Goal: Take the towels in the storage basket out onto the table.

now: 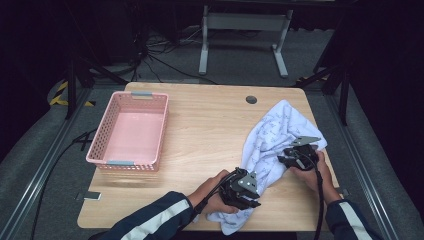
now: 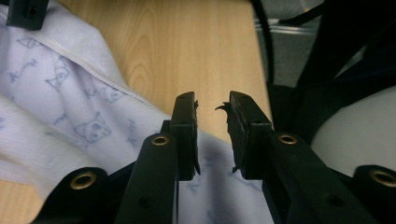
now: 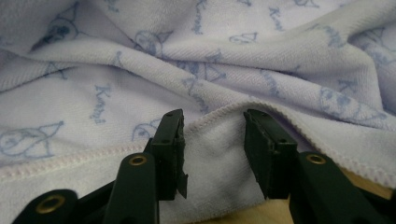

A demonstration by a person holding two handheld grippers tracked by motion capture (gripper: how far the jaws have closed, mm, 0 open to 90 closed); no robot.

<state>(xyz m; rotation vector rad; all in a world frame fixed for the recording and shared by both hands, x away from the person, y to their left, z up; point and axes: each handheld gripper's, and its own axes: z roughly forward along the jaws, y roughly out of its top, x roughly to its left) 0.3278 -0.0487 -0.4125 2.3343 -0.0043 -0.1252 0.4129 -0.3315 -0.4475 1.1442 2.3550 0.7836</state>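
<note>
A pale lilac towel [image 1: 272,135] with blue cat and fish prints lies crumpled on the right part of the wooden table [image 1: 210,125]. My left gripper [image 1: 250,192] is at the towel's near left corner. In the left gripper view its jaws [image 2: 212,109] stand apart above the towel [image 2: 70,116], with nothing pinched. My right gripper [image 1: 292,157] is at the towel's right side. In the right gripper view its jaws [image 3: 212,121] are parted, and the stitched hem of the towel [image 3: 187,56] runs between them without the pads pressing it.
A pink perforated basket [image 1: 162,130] stands on the left part of the table with nothing in it. A round cable hole [image 1: 251,99] sits near the far edge. Bare wood lies between basket and towel. The table's right edge is close beside the right gripper.
</note>
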